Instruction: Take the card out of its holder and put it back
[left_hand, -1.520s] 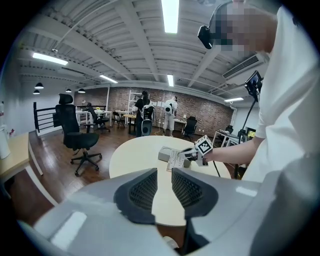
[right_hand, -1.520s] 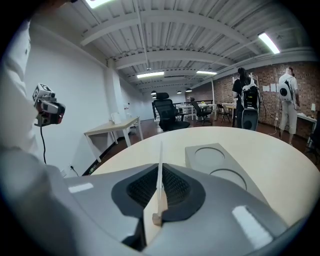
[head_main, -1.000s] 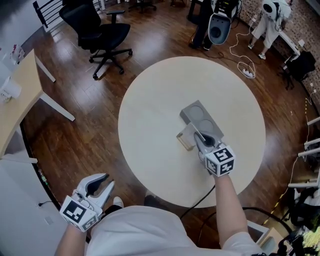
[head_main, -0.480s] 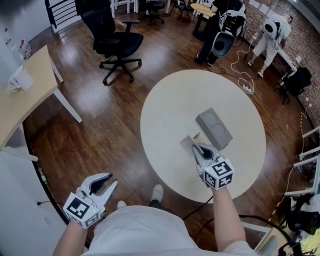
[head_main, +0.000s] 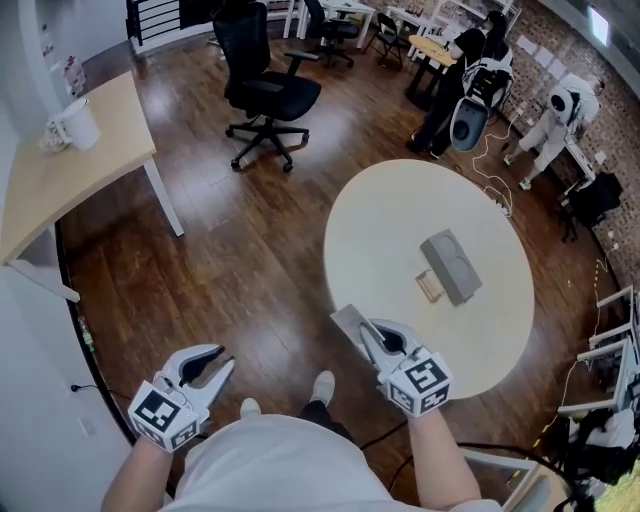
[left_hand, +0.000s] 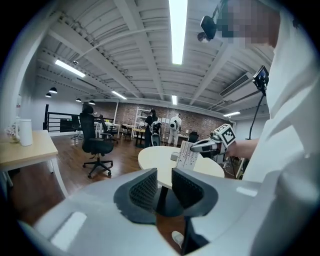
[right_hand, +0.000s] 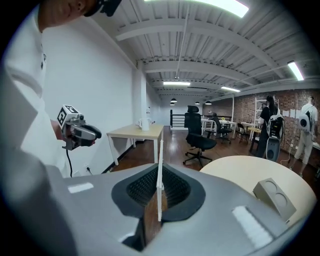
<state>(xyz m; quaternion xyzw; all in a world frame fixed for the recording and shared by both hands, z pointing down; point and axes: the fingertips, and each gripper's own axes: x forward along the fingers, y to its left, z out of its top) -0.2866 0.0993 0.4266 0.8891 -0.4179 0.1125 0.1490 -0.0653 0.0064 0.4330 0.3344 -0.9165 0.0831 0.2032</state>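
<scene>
My right gripper (head_main: 373, 337) is shut on a thin white card (head_main: 350, 324), held over the near edge of the round table (head_main: 380, 230). In the right gripper view the card (right_hand: 159, 175) stands edge-on between the pads. A small tan holder (head_main: 430, 287) lies on the table next to a grey block (head_main: 452, 265) with two round hollows, well away from the card. My left gripper (head_main: 205, 368) hangs open and empty at the lower left, over the floor. From the left gripper view, its pads (left_hand: 145, 190) stand apart, and the right gripper (left_hand: 200, 148) shows with the card (left_hand: 187, 155).
A black office chair (head_main: 262, 88) stands on the wooden floor beyond the table. A light wooden desk (head_main: 60, 170) with a white jug (head_main: 76, 122) is at the left. White robots and a person stand at the far right. The grey block (right_hand: 274, 197) also shows in the right gripper view.
The right gripper has drawn the card away from the holder and the grey block, back to the table's near edge. The whole view has backed off from the table. The left gripper stays open.
</scene>
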